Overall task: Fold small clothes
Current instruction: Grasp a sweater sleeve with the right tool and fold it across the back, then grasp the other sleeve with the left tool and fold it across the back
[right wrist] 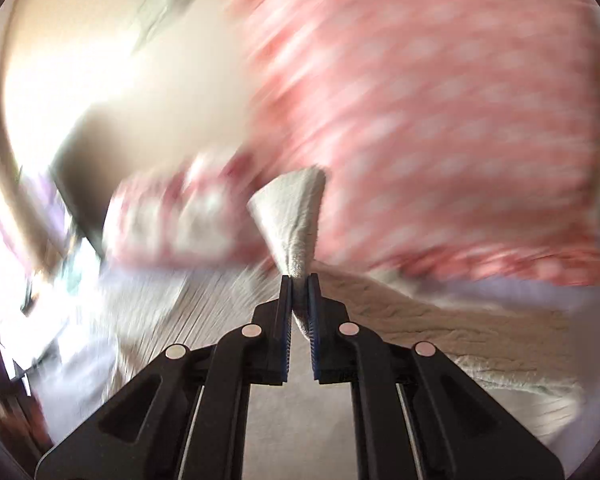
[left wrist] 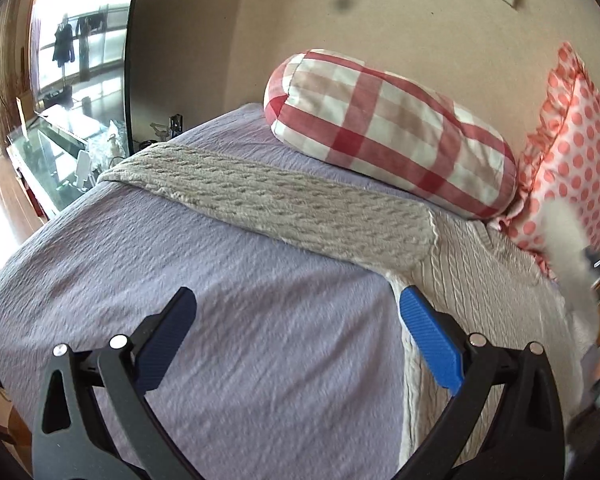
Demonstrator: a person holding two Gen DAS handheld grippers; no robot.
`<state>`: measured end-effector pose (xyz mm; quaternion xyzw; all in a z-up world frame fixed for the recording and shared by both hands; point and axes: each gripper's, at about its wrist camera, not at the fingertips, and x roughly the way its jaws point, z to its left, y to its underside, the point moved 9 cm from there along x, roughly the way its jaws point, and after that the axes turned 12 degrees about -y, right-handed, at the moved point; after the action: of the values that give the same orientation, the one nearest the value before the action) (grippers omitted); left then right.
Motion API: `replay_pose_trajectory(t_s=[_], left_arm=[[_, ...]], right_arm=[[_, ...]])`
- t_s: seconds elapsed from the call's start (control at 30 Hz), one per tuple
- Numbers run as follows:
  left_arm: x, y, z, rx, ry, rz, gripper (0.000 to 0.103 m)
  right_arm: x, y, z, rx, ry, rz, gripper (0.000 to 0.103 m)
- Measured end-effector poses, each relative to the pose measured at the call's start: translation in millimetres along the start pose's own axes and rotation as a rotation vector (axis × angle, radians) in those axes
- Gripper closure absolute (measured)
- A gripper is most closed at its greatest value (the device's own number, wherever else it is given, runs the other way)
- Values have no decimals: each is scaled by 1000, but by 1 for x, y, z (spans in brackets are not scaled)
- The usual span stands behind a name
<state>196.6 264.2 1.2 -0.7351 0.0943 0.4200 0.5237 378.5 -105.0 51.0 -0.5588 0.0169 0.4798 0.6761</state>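
Observation:
A cream cable-knit sweater point(left wrist: 472, 264) lies on the lilac bed cover, with one sleeve point(left wrist: 284, 204) spread out to the left. My left gripper point(left wrist: 296, 300) is open and empty above the bed, its right finger at the sweater's left edge. My right gripper point(right wrist: 299, 280) is shut on a fold of the sweater point(right wrist: 292, 216) and holds it raised; this view is motion-blurred. A blurred pale strip of the sweater's lifted part point(left wrist: 572, 256) shows at the right of the left wrist view.
A red-and-white checked bolster point(left wrist: 384, 132) and a pink dotted pillow point(left wrist: 568, 152) lie against the wall at the bed's head. A glass table point(left wrist: 56, 148) stands beyond the bed's left side. The lilac bed cover point(left wrist: 236, 320) spreads below my left gripper.

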Motion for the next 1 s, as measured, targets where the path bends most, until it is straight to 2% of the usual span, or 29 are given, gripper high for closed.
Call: replay_pose_trajectory(t_s=[0.13,0.17,0.2,0.23,0.27,0.3,0.4,0.47,0.6,0.77,0.87,0.9,0.93,1.0], left_arm=[[24,-12,19,-51,8,60,2],[34,-14,27,-87,16,96,2],[39,-15,30,-107,25,115,2],[46,-17,36,-137,40,138,2],[52,-19,41,-163,48,155,3],[60,-21,46,-193,54,171,3],[78,-30,57,-259,60,198,9],[89,-35,62,-295,55,219,13],[109,-55,76,-353,36,214,21],[135,-85,127,-493,28,220,43],[148,-98,155,-548,18,224,62],[153,-101,163,-571,1,233,72],[154,-103,167,-577,-25,240,89],[147,-109,166,-546,-68,221,94]], right_arm=[[83,68,55,-70,-1,254,93],[89,76,58,-81,-3,288,88],[95,90,69,-100,-23,345,68],[92,97,77,-121,-46,363,56],[86,100,88,-153,-77,361,37],[78,102,98,-173,-106,361,29],[48,99,107,-170,-142,324,25],[30,98,102,-146,-150,296,20],[1,91,82,-70,-145,239,19],[-13,82,63,-24,-124,203,18],[-24,80,54,-11,-112,177,18],[-28,80,51,-6,-110,167,18],[-32,79,49,-4,-106,159,18],[-42,76,41,1,-90,135,18]])
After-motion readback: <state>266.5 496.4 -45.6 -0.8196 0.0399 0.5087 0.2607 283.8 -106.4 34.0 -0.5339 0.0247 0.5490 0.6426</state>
